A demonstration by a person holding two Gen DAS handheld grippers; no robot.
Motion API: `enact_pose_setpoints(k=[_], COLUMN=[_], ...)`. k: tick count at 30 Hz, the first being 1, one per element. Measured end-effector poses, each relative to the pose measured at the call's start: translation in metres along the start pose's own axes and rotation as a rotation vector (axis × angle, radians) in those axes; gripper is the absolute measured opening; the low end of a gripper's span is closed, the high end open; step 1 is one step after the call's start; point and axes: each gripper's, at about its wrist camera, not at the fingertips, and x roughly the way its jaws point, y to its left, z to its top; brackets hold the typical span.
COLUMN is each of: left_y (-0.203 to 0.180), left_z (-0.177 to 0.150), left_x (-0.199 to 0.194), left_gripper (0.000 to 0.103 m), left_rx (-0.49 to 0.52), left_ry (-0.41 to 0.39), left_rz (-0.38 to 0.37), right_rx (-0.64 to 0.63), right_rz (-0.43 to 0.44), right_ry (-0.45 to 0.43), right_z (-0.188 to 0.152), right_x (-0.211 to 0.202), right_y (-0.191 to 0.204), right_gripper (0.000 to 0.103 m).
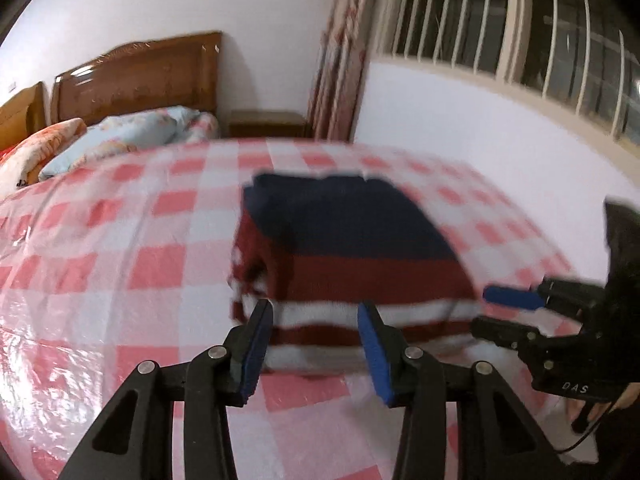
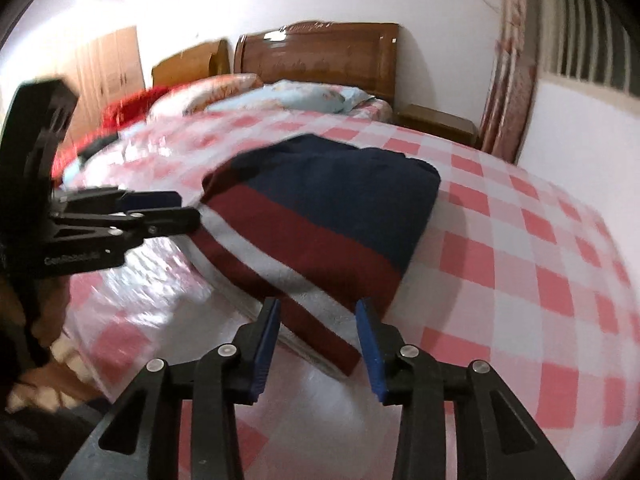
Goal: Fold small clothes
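Navy-maroon sweater folded; both grippers spread, empty; wardrobe only right view.

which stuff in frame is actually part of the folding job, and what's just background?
Job:
- striped garment, navy, maroon and white, folded on the checked sheet
- left gripper, open, nothing between its pads
- right gripper, open, nothing held

Lying about:
- blue pillow
- orange pillow
- wooden headboard
- nightstand
- curtain
- barred window
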Motion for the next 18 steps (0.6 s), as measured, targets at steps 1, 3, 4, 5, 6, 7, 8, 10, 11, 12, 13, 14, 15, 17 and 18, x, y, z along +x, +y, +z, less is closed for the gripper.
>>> enact_pose_setpoints(k=[1,3,4,5,6,7,8,10,11,12,13,14,15,17,18], left_y=[0.009,0.029,0.042,0.056,0.065,0.072,0.075,0.072,0.068,0.064,0.058,0.054,0.047,0.039,0.037], left_z=[0.005,0.015,0.020,0.023,0.025,0.024,0.024,0.020,0.019,0.018,0.018,0.018,0.018,0.018,0.019], left_x=[-0.001,0.006,0.014,0.025,0.035,0.047,0.057,0.070,0.071,0.070,0.070,0.070,0.069,0.070,0.070], left_gripper=[0.045,0.045,0.045,0.045,0.045,0.044,0.043,0.043,0.043,0.043,0.043,0.043,0.043,0.043,0.044], left_rx=[-0.031,-0.113,-0.173,-0.237,-0.284,-0.326,-0.342,-0.328,-0.317,-0.306,-0.295,-0.284,-0.261,-0.227,-0.221], left_ry=[-0.021,-0.016,-0.005,0.020,0.053,0.094,0.121,0.157,0.153,0.145,0.148,0.150,0.150,0.146,0.141], left_rz=[0.002,-0.005,-0.037,-0.075,-0.102,-0.137,-0.164,-0.161,-0.155,-0.153,-0.159,-0.159,-0.148,-0.119,-0.102], right_rx=[0.052,0.202,0.252,0.317,0.344,0.367,0.377,0.375,0.365,0.344,0.320,0.301,0.296,0.316,0.318], right_rz=[0.021,0.083,0.106,0.147,0.164,0.177,0.179,0.201,0.188,0.169,0.145,0.119,0.103,0.117,0.127], right_ry=[-0.004,-0.005,-0.004,0.004,0.016,0.037,0.066,0.077,0.072,0.070,0.065,0.063,0.062,0.068,0.073], right_z=[0.002,0.007,0.008,0.009,0.011,0.012,0.013,0.018,0.021,0.025,0.029,0.034,0.038,0.043,0.044], right_x=[-0.001,0.005,0.008,0.016,0.024,0.032,0.044,0.055,0.057,0.057,0.057,0.059,0.062,0.068,0.069], right_y=[-0.008,-0.033,-0.041,-0.053,-0.056,-0.060,-0.063,-0.062,-0.061,-0.060,-0.059,-0.061,-0.064,-0.074,-0.076], right_gripper=[0.103,0.103,0.103,0.103,0.103,0.103,0.103,0.103,0.103,0.103,0.103,0.103,0.103,0.103,0.103])
